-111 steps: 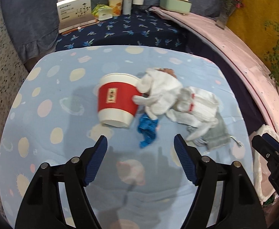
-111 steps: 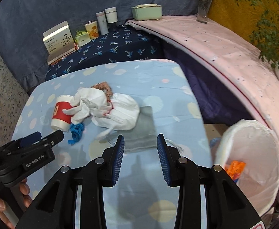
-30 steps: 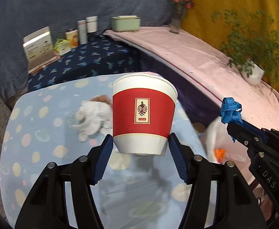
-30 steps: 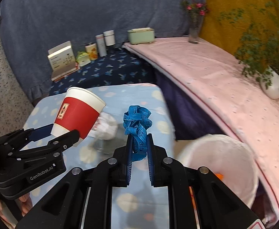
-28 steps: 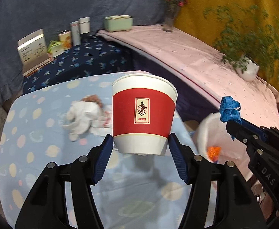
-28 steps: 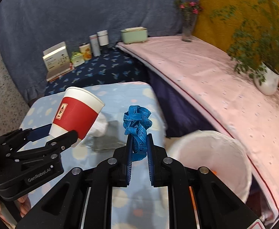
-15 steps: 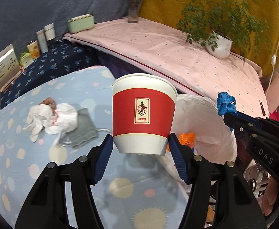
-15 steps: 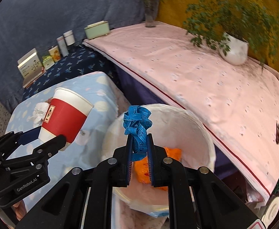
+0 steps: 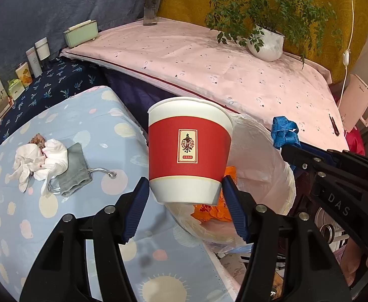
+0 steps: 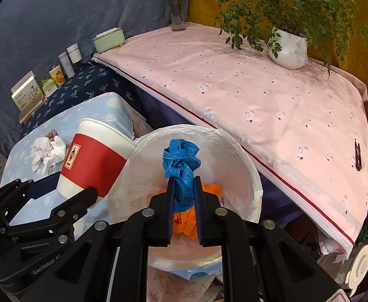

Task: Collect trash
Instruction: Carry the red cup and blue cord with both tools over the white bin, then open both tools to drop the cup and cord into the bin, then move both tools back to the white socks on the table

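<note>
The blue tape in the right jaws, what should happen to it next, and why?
Probably open the right gripper and let the blue tape drop. In the right wrist view it hangs directly over the open white bin, which already holds an orange wrapper, so it should fall straight in.

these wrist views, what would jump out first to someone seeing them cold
The red and white paper cup fills the middle of the left wrist view, clamped upright at its base in the left gripper. In the right wrist view, the right gripper pinches a crumpled blue measuring tape directly over the white-lined trash bin, which already holds an orange wrapper. Behind them a pile of white tissues lies on the blue spotted tablecloth.
</note>
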The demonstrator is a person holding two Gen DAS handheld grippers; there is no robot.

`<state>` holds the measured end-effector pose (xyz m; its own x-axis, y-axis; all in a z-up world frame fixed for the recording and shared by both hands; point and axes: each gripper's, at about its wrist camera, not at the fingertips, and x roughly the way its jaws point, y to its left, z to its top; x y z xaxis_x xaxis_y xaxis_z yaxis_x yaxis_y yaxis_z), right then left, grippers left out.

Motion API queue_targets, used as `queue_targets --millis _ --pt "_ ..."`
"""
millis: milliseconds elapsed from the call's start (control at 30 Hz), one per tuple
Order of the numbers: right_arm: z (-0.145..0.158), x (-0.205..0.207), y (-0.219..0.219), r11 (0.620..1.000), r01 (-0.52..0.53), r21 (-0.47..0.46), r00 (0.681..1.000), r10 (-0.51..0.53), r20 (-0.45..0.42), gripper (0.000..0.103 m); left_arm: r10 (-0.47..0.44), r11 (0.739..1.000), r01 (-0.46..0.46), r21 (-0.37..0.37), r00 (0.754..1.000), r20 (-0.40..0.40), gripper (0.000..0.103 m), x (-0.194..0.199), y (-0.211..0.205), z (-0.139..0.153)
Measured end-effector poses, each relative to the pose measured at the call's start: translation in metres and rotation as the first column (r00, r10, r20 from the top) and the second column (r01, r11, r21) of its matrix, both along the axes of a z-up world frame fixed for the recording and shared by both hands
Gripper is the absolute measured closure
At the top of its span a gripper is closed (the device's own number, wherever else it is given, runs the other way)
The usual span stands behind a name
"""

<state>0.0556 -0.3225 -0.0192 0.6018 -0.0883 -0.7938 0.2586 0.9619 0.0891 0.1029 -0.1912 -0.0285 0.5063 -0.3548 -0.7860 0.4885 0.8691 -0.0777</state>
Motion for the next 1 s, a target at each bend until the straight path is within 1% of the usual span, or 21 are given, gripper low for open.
queue_targets --millis 267,367,400,433,467,500,633,1000 --pt "-0.001 0.004 -0.001 1.0 -0.004 -0.006 1.0 0.004 -0.002 0.09 -0.017 1.0 0.017 0.007 1.0 0.002 0.045 0.003 -0.001 -0.002" --pt "0.0 0.004 -0.001 1.0 0.007 -0.007 1.0 -0.007 0.005 0.088 -0.015 1.0 0.015 0.007 1.0 0.004 0.045 0.003 -0.002 -0.002" --pt "0.001 0.003 -0.001 1.0 0.015 -0.009 1.0 -0.015 0.013 0.082 -0.011 1.0 0.011 0.005 1.0 0.006 0.043 0.003 -0.001 -0.003" --pt "0.002 0.003 -0.002 1.0 0.026 -0.008 0.999 -0.025 0.019 0.071 -0.001 1.0 0.001 0.007 1.0 0.006 0.04 0.004 -0.001 -0.004" --pt "0.003 0.002 -0.003 0.999 0.036 -0.005 0.999 -0.036 0.031 0.068 0.005 1.0 -0.006 0.009 1.0 0.006 0.035 0.005 -0.001 -0.004" --pt "0.005 0.001 -0.004 0.999 0.045 -0.003 0.998 -0.045 0.045 0.067 0.012 1.0 -0.012 0.01 1.0 0.005 0.032 0.005 0.0 -0.005" --pt "0.01 0.001 -0.006 0.999 0.052 -0.008 0.997 -0.052 0.064 0.067 0.025 1.0 -0.025 0.016 1.0 -0.01 0.031 0.008 0.002 -0.009" --pt "0.011 0.006 0.006 0.999 0.029 -0.022 0.998 -0.028 0.065 0.067 0.046 0.999 -0.046 0.021 0.999 -0.008 0.031 0.011 0.014 -0.012"
